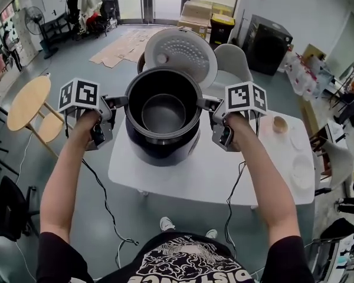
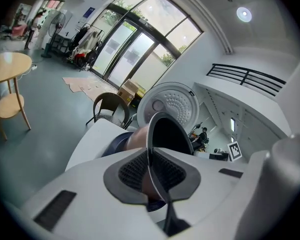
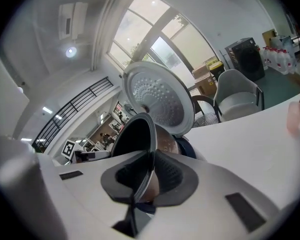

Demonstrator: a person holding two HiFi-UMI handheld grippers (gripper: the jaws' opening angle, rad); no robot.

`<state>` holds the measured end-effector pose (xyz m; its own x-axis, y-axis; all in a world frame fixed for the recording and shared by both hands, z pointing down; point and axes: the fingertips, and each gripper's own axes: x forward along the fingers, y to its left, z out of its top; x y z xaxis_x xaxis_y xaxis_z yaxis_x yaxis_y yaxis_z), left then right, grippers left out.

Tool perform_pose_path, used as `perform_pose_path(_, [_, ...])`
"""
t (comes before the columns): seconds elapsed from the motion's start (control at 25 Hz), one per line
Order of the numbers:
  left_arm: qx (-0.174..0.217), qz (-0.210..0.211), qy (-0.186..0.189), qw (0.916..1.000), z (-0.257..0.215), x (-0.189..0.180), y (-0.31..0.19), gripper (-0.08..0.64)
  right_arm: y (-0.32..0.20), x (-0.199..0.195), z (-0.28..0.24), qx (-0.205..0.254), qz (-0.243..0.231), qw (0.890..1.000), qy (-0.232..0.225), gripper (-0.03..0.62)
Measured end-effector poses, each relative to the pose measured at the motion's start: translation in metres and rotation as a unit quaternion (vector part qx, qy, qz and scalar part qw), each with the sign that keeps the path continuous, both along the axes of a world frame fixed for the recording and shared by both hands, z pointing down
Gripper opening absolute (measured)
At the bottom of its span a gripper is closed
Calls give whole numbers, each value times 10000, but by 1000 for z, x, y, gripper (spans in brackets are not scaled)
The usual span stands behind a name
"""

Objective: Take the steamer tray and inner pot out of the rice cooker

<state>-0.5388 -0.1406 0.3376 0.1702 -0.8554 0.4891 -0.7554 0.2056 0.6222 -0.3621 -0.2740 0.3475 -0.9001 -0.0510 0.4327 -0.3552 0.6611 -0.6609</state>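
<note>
The left gripper (image 1: 119, 102) was clamped shut on the thin rim of the inner pot (image 1: 163, 114). The pot hung over the dark rice cooker (image 1: 160, 151) on the white table (image 1: 194, 178), with the open lid (image 1: 180, 52) standing behind it. The right gripper (image 1: 211, 104) was pinched on the opposite rim in the same way.

Each grip was only a nip on a narrow metal edge, which looked to me like the weak point. If one hand got ahead of the other, the pot would tilt and the rim could slide out of the pads, dropping the pot back onto the cooker. Pulling the hands apart would do the same.

The head view alone showed both grips at once, the pot's empty inside, and a small cup (image 1: 279, 124) off to the right. The left gripper view (image 2: 150, 171) and the right gripper view (image 3: 149, 176) showed something it could not — the rim edge-on between the ribbed pads, and the pot's coppery outer wall (image 3: 165, 139) risen above the cooker. I could not pick out the steamer tray in any view.
</note>
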Motion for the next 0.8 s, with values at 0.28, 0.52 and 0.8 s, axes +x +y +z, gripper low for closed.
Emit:
perform_pose_path(0.28, [257,-171,-165,9994,-41,29,8,44,7,27,-47,103,-123,9986,-505,52])
perform_pose_path(0.52, [449,-81,-230,9987,-49,31,8,48,9,32,-59,268,-67,9974,-671,52])
perform_pose_path(0.8, [525,358,-236,9977,-60,81,-13,48,4,92,-72,369,351,9962,-705,52])
